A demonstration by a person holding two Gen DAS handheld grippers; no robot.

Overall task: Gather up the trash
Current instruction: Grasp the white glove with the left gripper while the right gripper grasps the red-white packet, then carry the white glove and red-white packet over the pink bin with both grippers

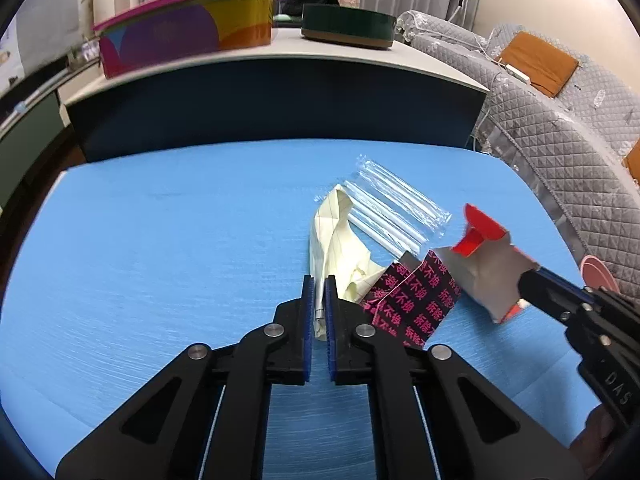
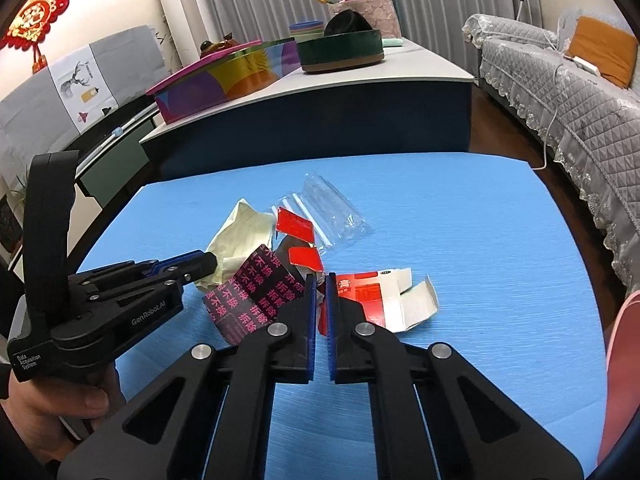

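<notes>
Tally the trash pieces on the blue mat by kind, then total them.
Crumpled cream paper: 1
Clear plastic straw wrapper: 1
Black wrapper with pink characters: 1
Red-and-white flattened carton: 1
Total: 4

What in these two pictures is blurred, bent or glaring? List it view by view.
Left wrist view: the colourful box at the back is smeared by motion blur, the blue table edge bows under the fisheye, dark vignette fills the corners. Right wrist view: sharper overall; the clear plastic wrapper catches glare, the grey sofa curves with the lens.
</notes>
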